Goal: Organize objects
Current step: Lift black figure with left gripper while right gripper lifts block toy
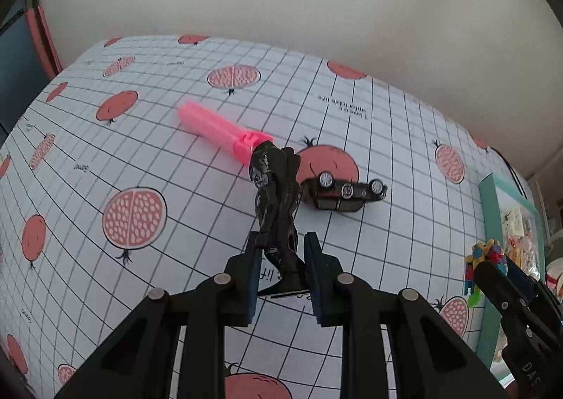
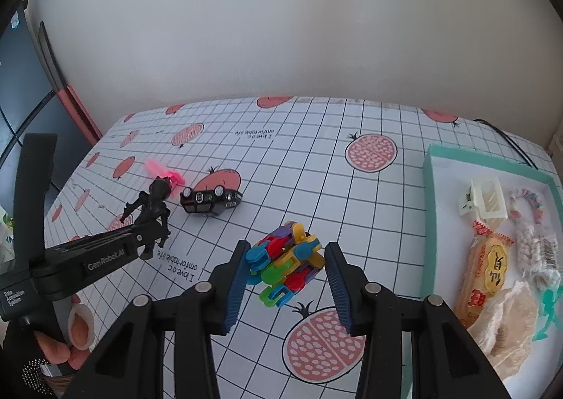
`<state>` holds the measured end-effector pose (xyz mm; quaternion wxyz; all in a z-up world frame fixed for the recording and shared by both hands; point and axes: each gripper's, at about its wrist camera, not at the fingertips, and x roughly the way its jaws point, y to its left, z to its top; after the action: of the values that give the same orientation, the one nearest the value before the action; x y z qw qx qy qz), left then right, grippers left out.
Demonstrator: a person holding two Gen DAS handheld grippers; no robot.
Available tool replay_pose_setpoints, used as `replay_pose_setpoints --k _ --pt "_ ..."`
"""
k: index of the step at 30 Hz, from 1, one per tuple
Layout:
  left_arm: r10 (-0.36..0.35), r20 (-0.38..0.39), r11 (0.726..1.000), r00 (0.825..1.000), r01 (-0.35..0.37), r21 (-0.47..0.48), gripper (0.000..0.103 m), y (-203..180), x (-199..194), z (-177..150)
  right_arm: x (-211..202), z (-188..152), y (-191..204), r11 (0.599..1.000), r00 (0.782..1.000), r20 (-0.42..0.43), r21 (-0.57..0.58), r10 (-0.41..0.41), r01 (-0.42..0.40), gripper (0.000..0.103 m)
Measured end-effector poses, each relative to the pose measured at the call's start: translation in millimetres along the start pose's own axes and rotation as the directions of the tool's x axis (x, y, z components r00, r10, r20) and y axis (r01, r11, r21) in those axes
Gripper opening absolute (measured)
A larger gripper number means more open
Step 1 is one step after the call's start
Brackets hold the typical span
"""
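1. The desk (image 2: 316,159) wore a white grid cloth printed with pomegranates and ran back to a plain pale wall.
2. The left gripper (image 1: 279,261) was clamped on the base of a black figurine (image 1: 276,201), which stood upright on the cloth.
3. Just beyond the figurine lay a pink comb (image 1: 218,131) and a black toy car (image 1: 346,193) tipped on its side.
4. The right gripper (image 2: 285,265) stood wide around a multicoloured block toy (image 2: 286,263); I could not tell whether its pads touched it.
5. A teal tray (image 2: 431,223) at the desk's right edge held snack packets, a white clip and a braided rope.
6. Bare cloth lay open between the car and the tray.
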<state>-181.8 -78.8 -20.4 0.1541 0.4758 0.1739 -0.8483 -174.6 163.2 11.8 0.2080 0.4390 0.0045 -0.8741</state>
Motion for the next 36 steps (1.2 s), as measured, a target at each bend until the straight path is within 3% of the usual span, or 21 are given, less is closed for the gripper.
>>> replay_pose_setpoints --k 7,17,36 --pt "-0.013 0.062 1.0 0.998 0.013 0.014 0.025 -12.1 -27.2 7.5 -17.2 6.9 -11.4 1.0 0.999 0.034 0.022 -0.015 0.014 0.046" --pt "-0.11 0.103 0.991 0.989 0.102 0.081 0.025 -58.7 -46.4 12.3 -50.0 14.8 -63.9 0.99 0.991 0.077 0.1 -0.109 0.101 0.046" --pt "-0.303 0.056 0.917 0.951 0.274 0.291 0.025 -189.5 -58.9 -17.0 -104.3 0.9 -175.8 0.922 0.953 0.096 0.297 -0.287 0.248 0.046"
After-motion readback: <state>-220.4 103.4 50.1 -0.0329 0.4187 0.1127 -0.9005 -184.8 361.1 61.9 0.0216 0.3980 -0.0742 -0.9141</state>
